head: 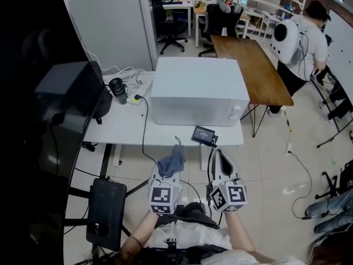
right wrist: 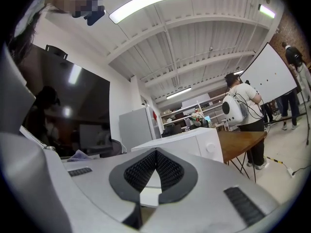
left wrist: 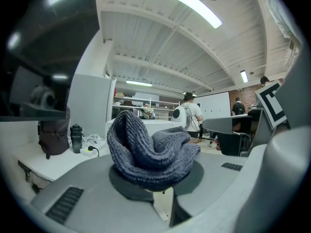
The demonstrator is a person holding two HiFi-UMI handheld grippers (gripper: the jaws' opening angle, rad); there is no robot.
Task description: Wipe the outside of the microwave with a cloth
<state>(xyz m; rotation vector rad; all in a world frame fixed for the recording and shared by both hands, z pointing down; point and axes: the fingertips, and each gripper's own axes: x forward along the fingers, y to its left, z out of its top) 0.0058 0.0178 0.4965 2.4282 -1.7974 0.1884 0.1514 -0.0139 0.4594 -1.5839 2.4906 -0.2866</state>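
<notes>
Firmly, left gripper (left wrist: 156, 192) pinches ribbed grey knit cloth (left wrist: 150, 149); right gripper (right wrist: 155, 155) jaws meet, empty; boxy white microwave (head: 198, 90) ahead.

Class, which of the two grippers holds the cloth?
The left gripper: its jaws clamp the grey cloth; the right gripper is shut on nothing.

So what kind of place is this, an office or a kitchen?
Most likely a shared office or lab workspace, not a kitchen: swivel chairs at desks with screens at the back, a big whiteboard, and the microwave sitting on a plain work table.
</notes>
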